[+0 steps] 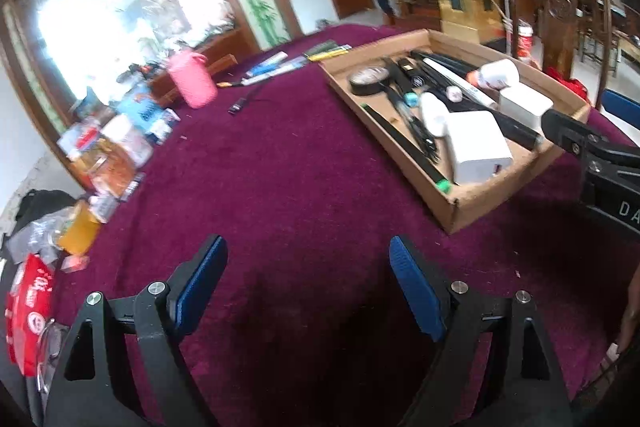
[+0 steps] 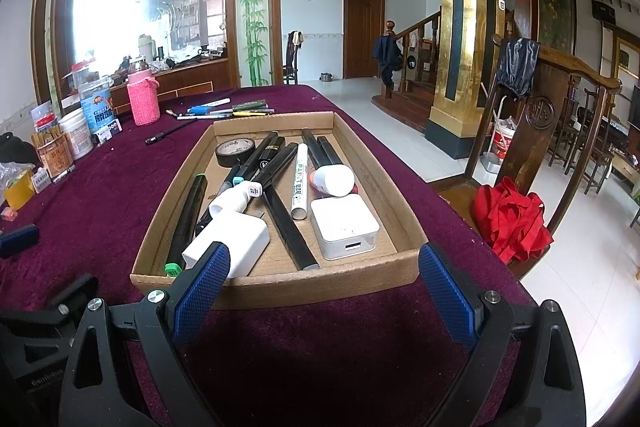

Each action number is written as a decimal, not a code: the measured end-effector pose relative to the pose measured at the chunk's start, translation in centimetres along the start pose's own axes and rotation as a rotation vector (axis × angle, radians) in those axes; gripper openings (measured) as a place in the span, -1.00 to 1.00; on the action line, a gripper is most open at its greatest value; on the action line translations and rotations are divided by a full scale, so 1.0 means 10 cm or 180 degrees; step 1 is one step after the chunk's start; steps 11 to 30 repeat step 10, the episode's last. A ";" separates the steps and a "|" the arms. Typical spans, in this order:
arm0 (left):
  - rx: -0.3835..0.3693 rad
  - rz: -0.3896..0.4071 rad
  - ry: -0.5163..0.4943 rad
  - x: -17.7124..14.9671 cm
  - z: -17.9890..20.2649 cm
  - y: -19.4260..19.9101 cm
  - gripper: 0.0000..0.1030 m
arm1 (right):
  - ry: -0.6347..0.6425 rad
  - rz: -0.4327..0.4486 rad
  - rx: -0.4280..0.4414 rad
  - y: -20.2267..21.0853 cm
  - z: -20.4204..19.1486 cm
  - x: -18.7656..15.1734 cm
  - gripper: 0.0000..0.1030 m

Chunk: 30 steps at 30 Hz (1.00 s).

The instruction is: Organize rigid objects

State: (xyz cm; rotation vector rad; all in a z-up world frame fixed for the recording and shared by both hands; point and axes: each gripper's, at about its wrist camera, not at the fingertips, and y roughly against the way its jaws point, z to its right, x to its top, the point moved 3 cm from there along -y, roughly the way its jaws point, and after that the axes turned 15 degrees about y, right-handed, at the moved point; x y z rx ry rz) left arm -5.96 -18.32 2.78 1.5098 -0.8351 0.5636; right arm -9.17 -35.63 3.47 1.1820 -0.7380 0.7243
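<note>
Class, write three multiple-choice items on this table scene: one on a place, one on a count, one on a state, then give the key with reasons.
1. Where does the roll of black tape lie?
A. in the cardboard tray
B. beside the pink bottle
C. on the chair

2. How many white chargers are in the tray?
A. one
B. two
C. four

3. How do the right tongs stand?
A. shut on a marker
B. shut on nothing
C. open and empty

Key: 1 A, the tape sits at the tray's far end. 2 B, one charger lies right, another left. 3 C, the blue pads stand wide apart before the tray.
</note>
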 end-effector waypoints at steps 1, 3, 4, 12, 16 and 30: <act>-0.0025 -0.0001 0.0007 0.01 -0.01 0.00 0.63 | 0.0001 -0.0004 -0.0002 0.00 0.01 0.00 0.80; 0.0004 -0.0026 0.0002 0.00 -0.01 -0.02 0.63 | 0.0003 -0.0001 -0.0001 0.00 -0.01 0.00 0.80; 0.0006 -0.0050 0.0003 0.01 -0.01 -0.03 0.63 | 0.0003 -0.0002 -0.0001 0.00 0.01 -0.01 0.80; -0.0040 -0.0032 0.0044 0.01 -0.07 -0.01 0.63 | -0.0012 -0.0006 0.0031 0.02 -0.05 0.03 0.80; -0.0040 -0.0032 0.0044 0.01 -0.07 -0.01 0.63 | -0.0012 -0.0006 0.0031 0.02 -0.05 0.03 0.80; -0.0040 -0.0032 0.0044 0.01 -0.07 -0.01 0.63 | -0.0012 -0.0006 0.0031 0.02 -0.05 0.03 0.80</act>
